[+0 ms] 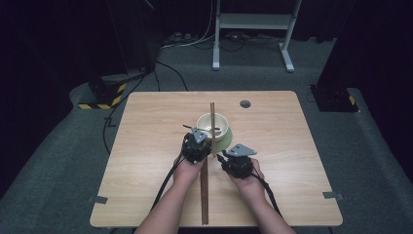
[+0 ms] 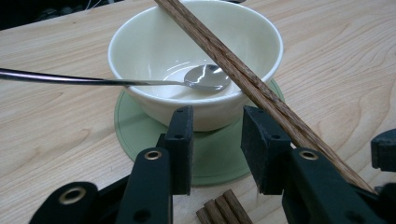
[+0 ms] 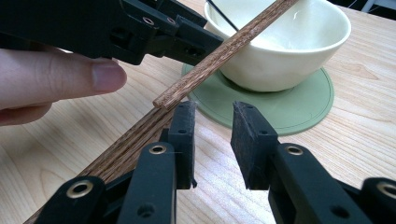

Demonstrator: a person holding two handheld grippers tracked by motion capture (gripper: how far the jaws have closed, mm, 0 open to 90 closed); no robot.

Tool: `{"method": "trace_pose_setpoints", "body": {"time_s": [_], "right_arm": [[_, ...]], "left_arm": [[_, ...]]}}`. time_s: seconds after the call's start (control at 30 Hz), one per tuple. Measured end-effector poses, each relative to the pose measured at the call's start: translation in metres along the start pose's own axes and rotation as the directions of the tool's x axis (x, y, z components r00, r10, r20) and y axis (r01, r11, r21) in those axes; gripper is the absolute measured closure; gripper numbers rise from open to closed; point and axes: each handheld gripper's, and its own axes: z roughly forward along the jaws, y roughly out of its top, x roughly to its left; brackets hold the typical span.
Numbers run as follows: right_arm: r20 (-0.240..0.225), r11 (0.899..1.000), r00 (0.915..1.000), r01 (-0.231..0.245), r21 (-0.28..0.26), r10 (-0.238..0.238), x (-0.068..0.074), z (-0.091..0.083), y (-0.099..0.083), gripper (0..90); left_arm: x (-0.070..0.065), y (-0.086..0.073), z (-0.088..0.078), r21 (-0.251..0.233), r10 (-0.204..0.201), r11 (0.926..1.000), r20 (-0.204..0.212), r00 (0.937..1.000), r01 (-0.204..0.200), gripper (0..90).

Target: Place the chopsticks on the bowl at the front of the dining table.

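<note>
Left gripper (image 1: 197, 146) fingers closed as far as they go, empty — right gripper (image 3: 212, 122) fingers stand apart, empty; a grained wooden chopstick (image 2: 243, 77) slants across the glossy cream bowl (image 2: 154, 42).

Looks like a lab or recording studio set up for staged tabletop work, not a home. Dark all round the edges, as if hung with black curtains, with light falling on one pale wood-grain tabletop (image 1: 272, 146) with rounded corners and a round cable hole (image 1: 245, 104). Grey carpeted floor (image 1: 53, 195) underneath. Black-and-yellow hazard-striped base (image 1: 102, 97) at the left rear, a dark block (image 1: 335, 99) at the right rear. White metal frame stand (image 1: 253, 29) farther back, with a tangle of black and white cables (image 1: 195, 41) by its feet. Small grey tape marks (image 1: 97, 199) at the tabletop's near edges.
</note>
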Motion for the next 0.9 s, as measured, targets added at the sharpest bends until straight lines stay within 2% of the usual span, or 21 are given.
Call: {"method": "trace_pose_setpoints", "body": {"time_s": [0.07,0.27,0.4,0.5,0.63,0.7,0.73,0.83,0.87,0.9], "right_arm": [[-0.001,1.000,1.0000,0.001,0.000,-0.001,0.000,0.000,0.000,69.6],[0.001,1.000,1.0000,0.002,0.000,-0.002,0.000,0.000,0.000,69.3],[0.005,1.000,1.0000,0.007,-0.003,-0.007,-0.002,-0.001,0.000,68.5],[0.008,1.000,0.9999,-0.006,0.004,0.006,-0.004,0.000,-0.001,67.9],[0.021,1.000,0.9998,-0.006,0.012,0.005,-0.006,0.003,-0.003,66.9],[0.018,1.000,0.9998,-0.009,0.026,0.009,-0.007,0.003,-0.004,66.7],[0.024,1.000,0.9996,-0.014,0.024,0.014,-0.007,0.004,-0.004,66.7],[0.029,0.999,0.9994,-0.018,0.035,0.017,-0.009,0.004,-0.005,66.4],[0.040,1.000,0.9991,-0.014,0.026,0.013,-0.010,0.005,-0.006,66.1],[0.032,0.999,0.9993,-0.023,0.040,0.022,-0.011,0.005,-0.006,66.0]], "left_arm": [[0.000,0.000,0.000,-0.004,-0.006,1.0000,0.001,1.0000,0.006,64.0],[0.002,0.001,-0.001,-0.004,0.007,1.0000,0.001,1.0000,-0.007,63.7],[0.008,0.001,-0.006,-0.008,0.018,0.9998,-0.012,0.9998,-0.018,62.3],[0.019,-0.002,-0.013,-0.001,0.030,0.9996,-0.029,0.9991,-0.030,61.6],[0.040,-0.012,-0.025,-0.005,0.018,0.9998,-0.060,0.9980,-0.019,60.3],[0.054,-0.018,-0.031,0.015,0.017,0.9998,-0.077,0.9968,-0.016,59.8],[0.057,-0.020,-0.033,0.003,0.003,1.0000,-0.086,0.9963,-0.003,59.4],[0.075,-0.028,-0.047,0.011,0.005,0.9999,-0.109,0.9941,-0.003,58.0],[0.080,-0.031,-0.052,0.020,0.020,0.9997,-0.115,0.9931,-0.017,56.6],[0.084,-0.033,-0.057,0.014,0.016,0.9998,-0.126,0.9918,-0.014,55.3]]}}
